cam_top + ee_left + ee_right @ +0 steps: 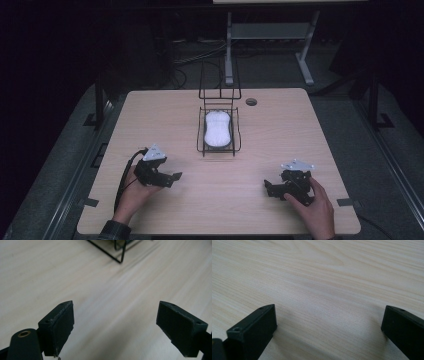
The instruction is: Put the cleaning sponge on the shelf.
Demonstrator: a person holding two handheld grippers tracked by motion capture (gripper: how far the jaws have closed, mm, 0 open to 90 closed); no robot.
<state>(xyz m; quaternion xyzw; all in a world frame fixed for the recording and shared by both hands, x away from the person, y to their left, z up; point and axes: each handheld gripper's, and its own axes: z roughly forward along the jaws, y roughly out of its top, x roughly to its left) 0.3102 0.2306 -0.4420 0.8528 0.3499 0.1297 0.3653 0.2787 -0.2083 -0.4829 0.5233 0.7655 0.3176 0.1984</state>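
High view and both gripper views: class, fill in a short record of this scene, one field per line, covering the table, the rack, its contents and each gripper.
Surface: light wooden table
Rack: black wire rack, middle of the table's far half
Contents: white oblong object lying in the rack
Left gripper: jaws open, nothing between them, near the table's left front
Right gripper: jaws open, empty, near the right front

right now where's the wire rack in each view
high view: the wire rack stands at the table's middle, a white object lying in it.
left gripper view: its corner shows at the top edge.
right gripper view: not in it.
shared landmark: the pale wood table.
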